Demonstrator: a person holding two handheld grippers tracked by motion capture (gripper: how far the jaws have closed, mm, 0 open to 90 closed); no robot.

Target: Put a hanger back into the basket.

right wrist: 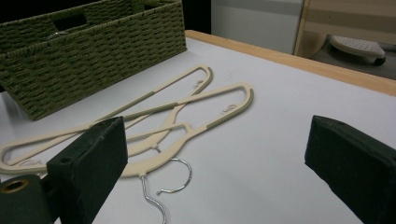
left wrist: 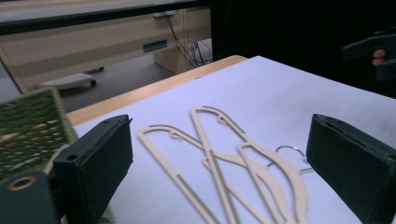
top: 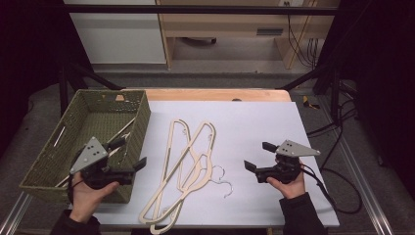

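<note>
A loose pile of cream plastic hangers (top: 200,169) with metal hooks (top: 226,188) lies crossed on the white table top, just right of a green woven basket (top: 139,127). One more hanger (top: 122,132) rests inside the basket. My left gripper (top: 129,153) is open over the basket's near right corner, its jaws facing the hangers (left wrist: 210,158). My right gripper (top: 258,156) is open to the right of the pile, its jaws facing the hangers (right wrist: 180,103) and hooks (right wrist: 163,186). Neither gripper touches anything.
The white sheet (top: 254,122) covers the table, with a wooden strip (top: 215,94) along the far edge. Cables (top: 337,196) trail off the right side. Beyond the hangers, the right gripper view shows the basket wall (right wrist: 93,56). Dark frame bars stand around the table.
</note>
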